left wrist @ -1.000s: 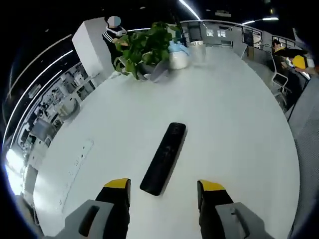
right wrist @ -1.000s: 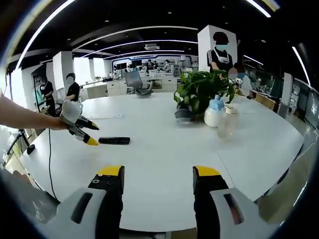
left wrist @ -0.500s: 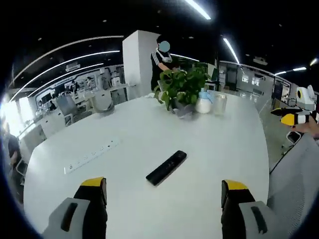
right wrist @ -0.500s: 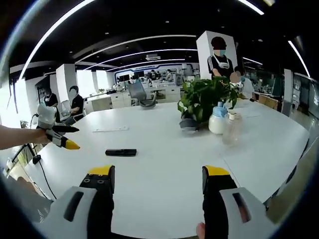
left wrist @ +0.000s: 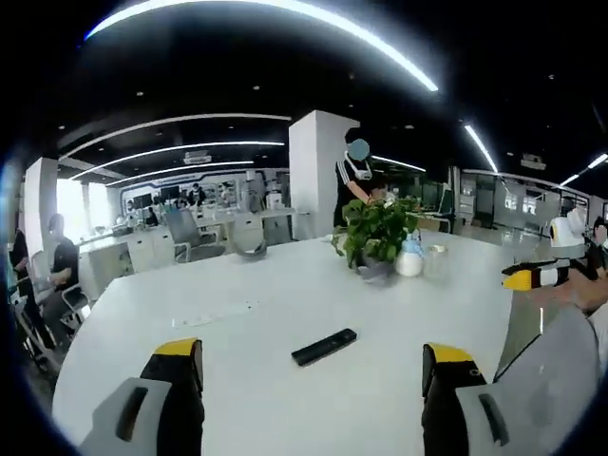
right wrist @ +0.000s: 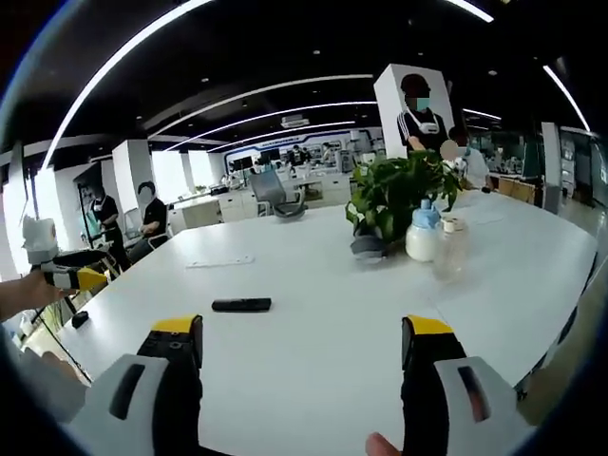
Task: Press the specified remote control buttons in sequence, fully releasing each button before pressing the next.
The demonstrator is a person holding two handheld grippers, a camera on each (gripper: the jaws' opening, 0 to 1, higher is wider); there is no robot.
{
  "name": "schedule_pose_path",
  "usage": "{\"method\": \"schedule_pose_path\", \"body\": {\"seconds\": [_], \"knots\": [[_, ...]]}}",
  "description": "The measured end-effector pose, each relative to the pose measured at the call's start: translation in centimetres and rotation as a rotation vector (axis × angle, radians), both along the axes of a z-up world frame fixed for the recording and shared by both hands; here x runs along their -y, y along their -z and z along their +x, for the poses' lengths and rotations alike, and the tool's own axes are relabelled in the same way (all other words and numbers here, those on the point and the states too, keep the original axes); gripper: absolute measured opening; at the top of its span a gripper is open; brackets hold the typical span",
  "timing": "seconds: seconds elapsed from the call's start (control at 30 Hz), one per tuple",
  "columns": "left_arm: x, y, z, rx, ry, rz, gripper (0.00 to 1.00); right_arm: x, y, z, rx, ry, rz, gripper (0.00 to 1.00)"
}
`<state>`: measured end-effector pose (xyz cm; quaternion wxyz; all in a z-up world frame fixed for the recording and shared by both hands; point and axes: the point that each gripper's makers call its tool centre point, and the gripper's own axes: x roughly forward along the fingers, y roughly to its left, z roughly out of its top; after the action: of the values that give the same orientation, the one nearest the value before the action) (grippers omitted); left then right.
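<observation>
A slim black remote control [left wrist: 324, 347] lies flat on the round white table [left wrist: 285, 294]; in the right gripper view the remote [right wrist: 241, 305] rests left of centre. My left gripper [left wrist: 312, 359] is open, its yellow-tipped jaws wide apart, held back from the remote and above the table's near edge. My right gripper [right wrist: 302, 332] is open too, with nothing between its jaws, well short of the remote. The left gripper [right wrist: 71, 276] appears at the far left of the right gripper view, held by a hand. The right gripper [left wrist: 537, 275] appears at the right edge of the left gripper view.
A potted green plant [right wrist: 394, 195], a white bottle with a blue cap [right wrist: 422, 235] and a clear jar [right wrist: 448, 253] stand at the table's far side. A flat power strip [right wrist: 220, 260] is set into the tabletop. People sit beyond the table; a white pillar [left wrist: 318, 171] rises behind.
Both grippers have drawn back from the table, so the remote looks smaller and farther. The left gripper has lifted and levelled out. Both pairs of jaws stand wider than a second ago.
</observation>
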<state>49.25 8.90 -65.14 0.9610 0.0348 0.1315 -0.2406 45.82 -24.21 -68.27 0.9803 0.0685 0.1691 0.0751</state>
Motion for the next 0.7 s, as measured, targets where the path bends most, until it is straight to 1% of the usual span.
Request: {"method": "schedule_pose_path", "body": {"seconds": [0.03,0.1,0.13,0.2,0.23,0.27,0.3,0.33,0.4,0.47,0.53,0.57,0.6,0.63,0.67,0.7], "knots": [[-0.3,-0.1,-0.9,-0.001,-0.019,-0.025,1.0,0.0,-0.1,0.0,0.004,0.0,0.008,0.9],[-1.1,-0.2,-2.2,-0.002,-0.081,-0.069,1.0,0.0,-0.2,0.0,0.009,0.001,0.014,0.9],[-1.3,-0.3,-2.7,-0.001,-0.098,-0.08,1.0,-0.1,-0.2,-0.1,0.007,0.0,0.016,0.89],[-2.2,-0.5,-4.0,0.028,-0.151,-0.075,1.0,-0.1,-0.5,-0.2,0.023,0.0,0.024,0.88],[-2.3,-0.6,-4.2,0.034,-0.159,-0.074,1.0,-0.1,-0.6,-0.2,0.03,0.001,0.025,0.88],[-2.5,-0.7,-5.0,0.048,-0.175,-0.078,1.0,0.0,-0.6,-0.2,0.032,0.003,0.024,0.86],[-2.7,-0.7,-5.4,0.049,-0.185,-0.079,1.0,0.0,-0.5,-0.2,0.027,0.003,0.023,0.85],[-3.2,-0.5,-5.9,0.041,-0.22,-0.082,1.0,0.0,-0.4,-0.2,0.02,0.002,0.023,0.84],[-3.7,-0.6,-6.3,0.073,-0.243,-0.068,1.0,0.0,-0.3,-0.2,0.013,0.0,0.026,0.83],[-4.4,-0.2,-6.6,0.103,-0.282,-0.021,1.0,0.1,-0.3,-0.3,0.014,0.005,0.027,0.82],[-4.6,0.3,-6.9,0.099,-0.304,-0.025,1.0,0.2,-0.3,-0.3,0.01,0.007,0.027,0.81],[-4.8,0.5,-6.9,0.107,-0.331,-0.05,0.99,0.2,-0.2,-0.3,0.007,0.004,0.029,0.8],[-4.9,0.7,-6.9,0.109,-0.343,-0.054,0.99,0.1,-0.2,-0.3,0.003,0.001,0.028,0.8],[-4.9,1.1,-6.9,0.103,-0.35,-0.036,0.99,0.0,-0.1,-0.3,-0.002,-0.004,0.022,0.8],[-5.3,1.2,-6.9,0.102,-0.362,0.017,0.98,-0.2,0.1,-0.3,-0.01,-0.015,0.014,0.8],[-5.4,0.8,-6.6,0.126,-0.371,0.052,0.98,-0.4,0.4,-0.3,-0.025,-0.028,0.009,0.81]]}}
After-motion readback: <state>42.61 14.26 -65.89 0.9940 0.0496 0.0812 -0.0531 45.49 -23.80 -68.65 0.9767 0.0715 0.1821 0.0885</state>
